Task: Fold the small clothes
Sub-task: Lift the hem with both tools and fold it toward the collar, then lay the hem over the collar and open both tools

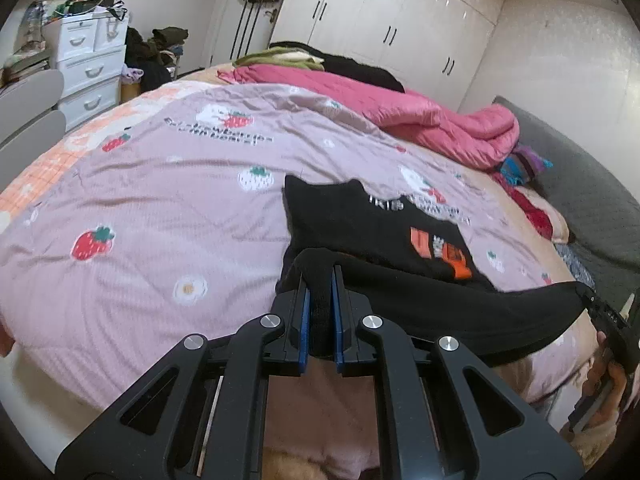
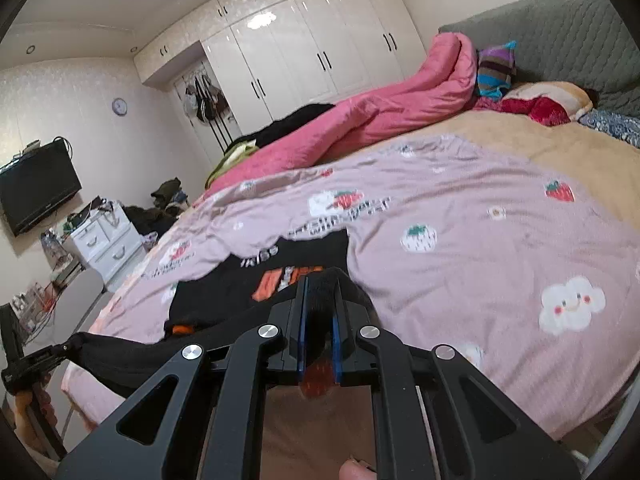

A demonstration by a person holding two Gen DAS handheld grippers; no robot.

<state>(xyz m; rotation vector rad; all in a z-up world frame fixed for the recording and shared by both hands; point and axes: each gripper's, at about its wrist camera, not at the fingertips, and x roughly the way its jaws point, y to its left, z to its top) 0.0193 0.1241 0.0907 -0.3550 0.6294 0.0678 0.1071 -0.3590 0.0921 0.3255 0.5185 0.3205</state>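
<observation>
The left hand-held gripper (image 1: 320,280) is pinched tight on a bunched edge of the black shirt (image 1: 384,236). The right hand-held gripper (image 2: 320,284) is pinched tight on another part of that same edge. The near edge of the shirt hangs stretched between the two, up off the bed (image 1: 160,200). The rest of the shirt lies just past the fingers of both, on the pink strawberry blanket (image 2: 480,240). Its orange and white print (image 1: 440,248) faces up. Farther ahead of the left hand-held gripper, a bright pink quilt (image 1: 420,112) is heaped up. Behind the quilt stands a white wardrobe (image 2: 300,56). A white drawer chest (image 1: 88,68) stands far off to the left.
</observation>
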